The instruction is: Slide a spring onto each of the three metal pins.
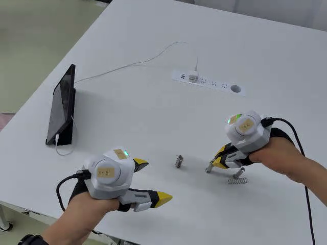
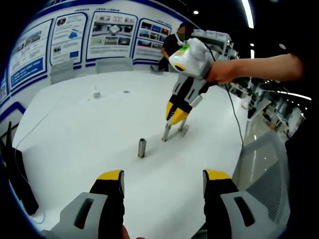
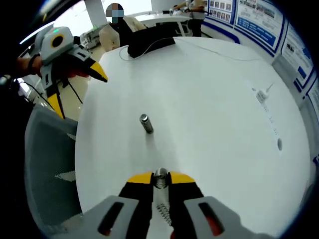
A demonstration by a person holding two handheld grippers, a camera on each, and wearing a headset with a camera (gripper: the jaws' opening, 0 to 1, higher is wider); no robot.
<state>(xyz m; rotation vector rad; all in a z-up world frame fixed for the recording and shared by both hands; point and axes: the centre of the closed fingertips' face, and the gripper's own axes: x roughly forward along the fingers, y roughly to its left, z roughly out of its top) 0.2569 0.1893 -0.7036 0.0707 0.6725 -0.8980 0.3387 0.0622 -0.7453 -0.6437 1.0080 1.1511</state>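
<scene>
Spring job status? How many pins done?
Done: the middle pin looks to have its coil on. In hand: right gripper shut on a spring partway down the second pin. To do: third pin looks bare, loose spring beside it. Left gripper open, holding nothing.

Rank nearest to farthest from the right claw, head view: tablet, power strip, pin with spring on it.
1. Pin with spring, just left of the right claw.
2. Power strip, far side, beyond the claw.
3. Tablet, standing at far left.
</scene>
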